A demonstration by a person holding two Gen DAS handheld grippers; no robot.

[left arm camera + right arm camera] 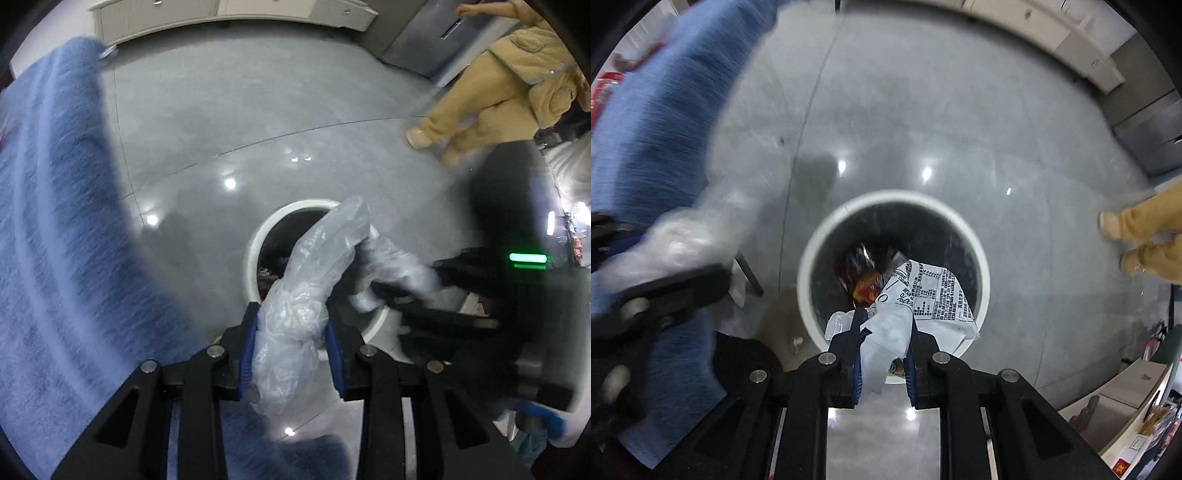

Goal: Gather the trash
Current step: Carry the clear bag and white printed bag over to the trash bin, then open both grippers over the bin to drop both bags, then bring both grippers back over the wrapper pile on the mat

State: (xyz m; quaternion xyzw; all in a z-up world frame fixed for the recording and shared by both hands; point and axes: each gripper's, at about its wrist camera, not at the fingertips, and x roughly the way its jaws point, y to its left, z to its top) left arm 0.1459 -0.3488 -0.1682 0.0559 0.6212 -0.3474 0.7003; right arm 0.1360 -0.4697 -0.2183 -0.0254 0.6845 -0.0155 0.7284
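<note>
My left gripper (291,325) is shut on a crumpled clear plastic bag (317,266) and holds it above the white round trash bin (255,254). My right gripper (884,325) is shut on a white printed wrapper (923,295) and holds it over the open mouth of the same bin (812,258). Colourful wrappers (862,273) lie inside the bin. In the left wrist view the right gripper (461,291) is a dark blur at the right, over the bin. In the right wrist view the left gripper (665,291) and its plastic bag (683,240) are at the left, blurred.
A blue fuzzy sleeve (55,240) fills the left of both views. A person in tan clothes (498,92) stands on the grey glossy floor (258,110) at the right. White cabinets (229,14) run along the far wall. Boxes (1126,391) are at lower right.
</note>
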